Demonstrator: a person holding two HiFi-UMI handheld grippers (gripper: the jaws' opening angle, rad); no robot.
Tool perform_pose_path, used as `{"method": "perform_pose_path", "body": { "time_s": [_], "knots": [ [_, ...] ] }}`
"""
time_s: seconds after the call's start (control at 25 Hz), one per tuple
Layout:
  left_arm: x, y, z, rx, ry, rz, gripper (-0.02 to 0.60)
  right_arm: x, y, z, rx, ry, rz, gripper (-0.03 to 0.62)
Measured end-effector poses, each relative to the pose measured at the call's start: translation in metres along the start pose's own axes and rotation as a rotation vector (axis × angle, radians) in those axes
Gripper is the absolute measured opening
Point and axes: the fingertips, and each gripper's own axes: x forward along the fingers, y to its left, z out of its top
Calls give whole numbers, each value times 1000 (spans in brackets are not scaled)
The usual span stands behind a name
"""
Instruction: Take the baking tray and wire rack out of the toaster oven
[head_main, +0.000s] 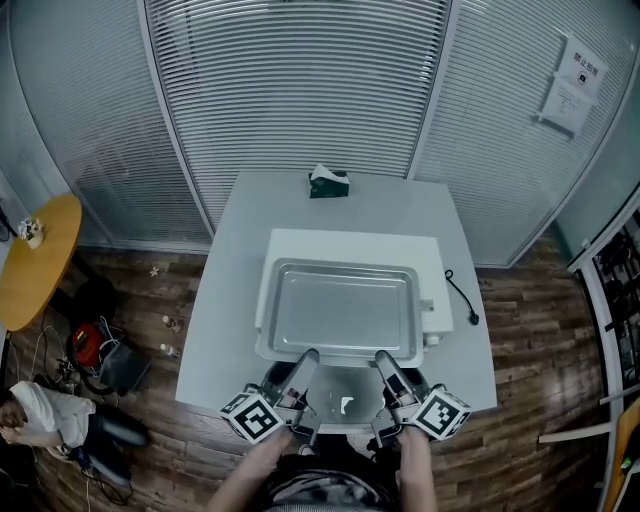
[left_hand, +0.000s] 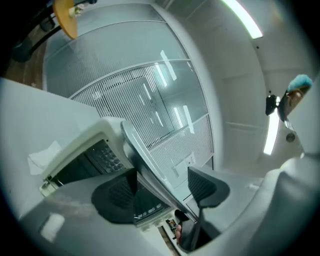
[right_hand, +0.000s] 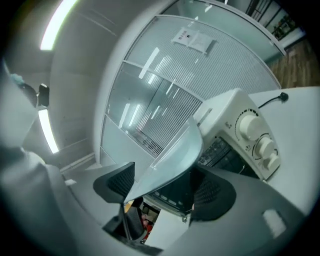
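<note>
A silver baking tray lies flat on top of the white toaster oven. Both grippers are at its near rim, the left gripper at the near left corner and the right gripper at the near right. In the left gripper view the tray's rim runs between the left gripper's spread jaws with gaps on both sides. In the right gripper view the rim likewise passes between the right gripper's parted jaws. The oven door hangs open below. A dark grid shows in the oven's mouth.
The oven stands on a grey table with a green tissue box at the far edge and a black power cable to the right. Control knobs are on the oven's right front. A round wooden table stands at the left.
</note>
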Motion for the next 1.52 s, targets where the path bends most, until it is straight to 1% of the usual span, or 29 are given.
{"method": "perform_pose_path", "body": {
  "time_s": [0.12, 0.2, 0.32, 0.36, 0.44, 0.48, 0.52, 0.56, 0.6, 0.68, 0.72, 0.84, 0.92, 0.96, 1.0, 1.16, 1.28, 1.52],
  "knots": [
    [-11, 1, -4, 95, 19, 23, 321, -18, -11, 2, -61, -12, -84, 351],
    [-25, 5, -3, 211, 25, 67, 321, -30, -14, 3, -144, -23, -133, 362],
    [-48, 3, 9, 444, 6, 153, 321, -47, -14, 5, -370, -42, -224, 362],
    [-54, 1, 14, 542, 6, 178, 321, -51, -12, 6, -450, -48, -246, 362],
    [-61, -3, 21, 762, 28, 212, 322, -56, -5, 6, -600, -52, -261, 362],
    [-62, -6, 23, 864, 48, 220, 327, -57, -1, 6, -667, -50, -264, 362],
    [-61, -7, 23, 948, 72, 223, 331, -58, 3, 5, -726, -45, -267, 362],
    [-60, -9, 24, 1009, 95, 225, 333, -57, 6, 4, -776, -37, -270, 364],
    [-58, -8, 24, 1049, 117, 228, 340, -55, 8, 3, -817, -25, -273, 364],
    [-52, -4, 26, 1090, 152, 237, 373, -50, 9, 1, -874, 5, -282, 367],
    [-48, -2, 27, 1093, 164, 239, 376, -47, 8, 1, -885, 14, -286, 370],
    [-39, 6, 28, 1063, 172, 236, 376, -42, 5, 5, -852, 3, -292, 373],
    [-36, 8, 28, 1085, 178, 237, 365, -40, 1, 6, -840, 7, -296, 370],
    [-34, 8, 28, 1105, 180, 239, 344, -39, -1, 6, -849, 15, -302, 367],
    [-33, 8, 28, 1115, 182, 240, 341, -37, -3, 6, -864, 22, -311, 365],
    [-24, 9, 32, 1126, 182, 234, 341, -27, -7, 13, -900, 30, -348, 365],
    [-15, 13, 33, 1157, 195, 242, 341, -18, -11, 20, -900, 43, -357, 367],
    [4, 19, 39, 1140, 202, 238, 339, -1, -21, 32, -888, 70, -363, 368]
  ]
}}
